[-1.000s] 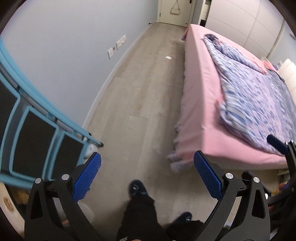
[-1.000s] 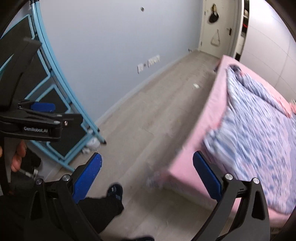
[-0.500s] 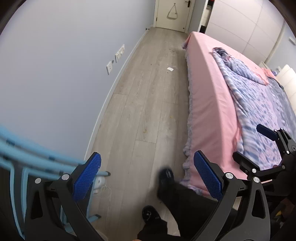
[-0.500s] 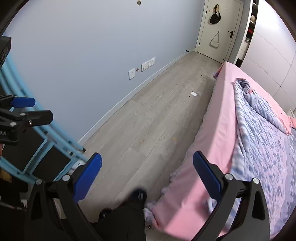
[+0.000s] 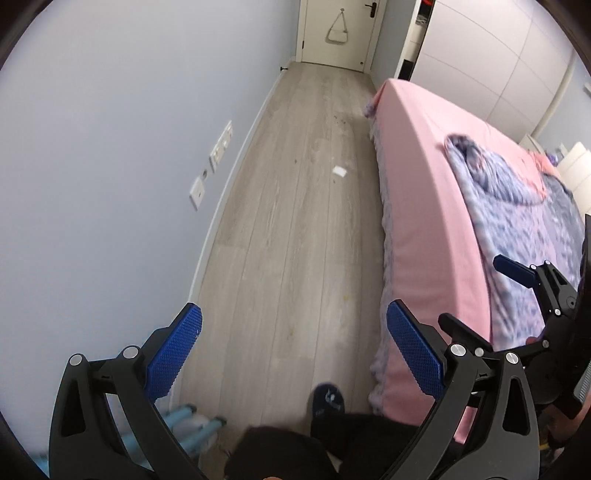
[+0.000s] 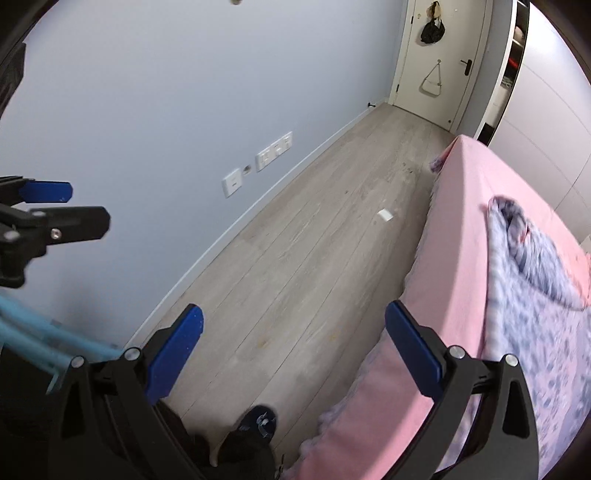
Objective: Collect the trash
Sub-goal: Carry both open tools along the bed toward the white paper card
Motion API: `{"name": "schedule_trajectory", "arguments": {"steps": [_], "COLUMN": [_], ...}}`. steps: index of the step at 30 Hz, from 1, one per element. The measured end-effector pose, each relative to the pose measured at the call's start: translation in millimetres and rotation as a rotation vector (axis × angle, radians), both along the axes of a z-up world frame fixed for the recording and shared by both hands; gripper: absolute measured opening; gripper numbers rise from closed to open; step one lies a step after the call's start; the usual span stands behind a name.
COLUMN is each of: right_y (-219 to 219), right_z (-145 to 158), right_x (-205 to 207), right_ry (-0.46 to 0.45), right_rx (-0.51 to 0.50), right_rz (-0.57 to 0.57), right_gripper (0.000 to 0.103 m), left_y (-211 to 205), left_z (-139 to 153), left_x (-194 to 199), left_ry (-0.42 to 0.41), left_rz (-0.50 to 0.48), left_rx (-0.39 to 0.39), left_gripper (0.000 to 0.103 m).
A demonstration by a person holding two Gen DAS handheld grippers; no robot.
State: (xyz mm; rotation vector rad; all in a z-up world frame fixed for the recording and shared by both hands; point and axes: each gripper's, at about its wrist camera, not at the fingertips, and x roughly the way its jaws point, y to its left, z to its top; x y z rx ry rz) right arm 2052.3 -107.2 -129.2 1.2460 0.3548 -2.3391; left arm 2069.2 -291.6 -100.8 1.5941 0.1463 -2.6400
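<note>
A small white scrap of paper (image 5: pixel 339 171) lies on the wooden floor far ahead, close to the bed's side; the right wrist view shows the scrap (image 6: pixel 384 215) too. Dark crumbs (image 5: pixel 340 119) dot the floor further on, and a few yellowish specks (image 5: pixel 346 296) lie nearer. My left gripper (image 5: pixel 294 350) is open and holds nothing, high above the floor. My right gripper (image 6: pixel 294 347) is open too, also with nothing in it, partly over the bed's edge. Each gripper shows at the edge of the other's view.
A bed with a pink sheet (image 5: pixel 428 206) and a blue patterned quilt (image 5: pixel 517 199) fills the right. A pale wall with sockets (image 5: pixel 221 147) runs on the left. A light blue frame (image 6: pixel 33 339) stands at lower left. The person's dark slipper (image 5: pixel 328 400) is below. A door (image 5: pixel 338 33) closes the corridor's far end.
Both grippers have moved forward along the corridor between wall and bed. The blue frame has slid back out of the left view. The white scrap looks nearer. Both grippers stay open.
</note>
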Motion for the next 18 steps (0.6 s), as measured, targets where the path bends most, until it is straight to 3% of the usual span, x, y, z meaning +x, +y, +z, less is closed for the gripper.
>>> {"name": "schedule_trajectory", "arguments": {"steps": [6, 10, 13, 18], "right_y": [-36.0, -58.3, -67.3, -74.4], "right_z": [-7.7, -8.1, 6.9, 11.2], "right_x": [-97.4, -160.9, -203.0, -271.2], "right_ry": [0.01, 0.013, 0.013, 0.003], "right_rx": [0.006, 0.042, 0.017, 0.038], "right_rz": [-0.046, -0.133, -0.223, -0.344], "right_gripper": [0.096, 0.096, 0.096, 0.096], "left_y": [-37.0, -69.1, -89.1, -93.9], "left_z": [-12.6, -20.1, -12.0, -7.1], "left_x": [-111.1, -194.8, -266.3, -358.4], "left_ry": [0.026, 0.054, 0.04, 0.051], "left_rz": [-0.029, -0.079, -0.176, -0.314], "left_rx": [-0.017, -0.037, 0.002, -0.052], "left_gripper": [0.097, 0.097, 0.097, 0.097]}}
